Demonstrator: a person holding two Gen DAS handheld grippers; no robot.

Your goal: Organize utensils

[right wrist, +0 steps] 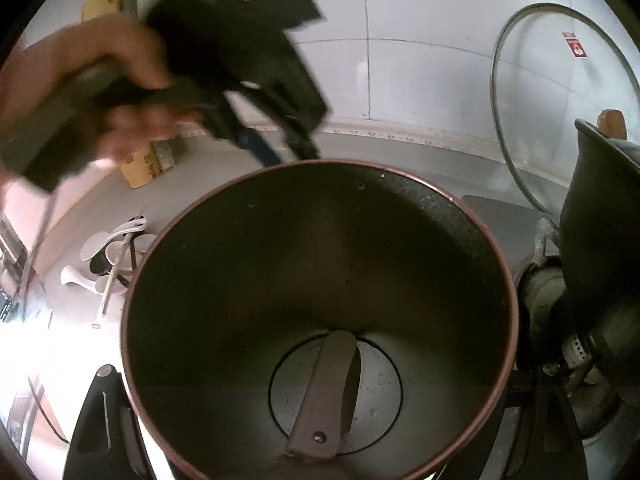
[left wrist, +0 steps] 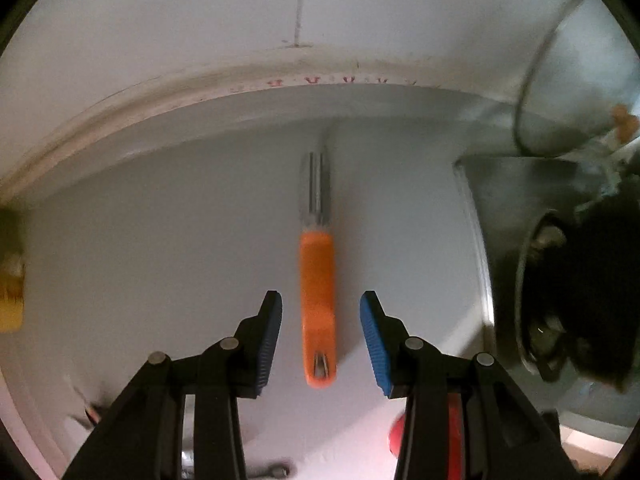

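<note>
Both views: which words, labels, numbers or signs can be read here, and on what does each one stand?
None can be read for certain.
Red marks along the counter's back edge: too blurred.
Red sticker on the wall tile, seen through the glass lid: too small.
Print on the yellow box: blurred, unreadable.
Print on the yellow package behind the hand: too small.

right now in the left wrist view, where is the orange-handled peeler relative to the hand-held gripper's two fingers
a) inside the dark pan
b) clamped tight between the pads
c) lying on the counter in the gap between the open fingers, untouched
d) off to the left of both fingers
c: the orange-handled peeler lies flat on the counter, with the left hand-held gripper open around its handle end and clear space on both sides.
</note>
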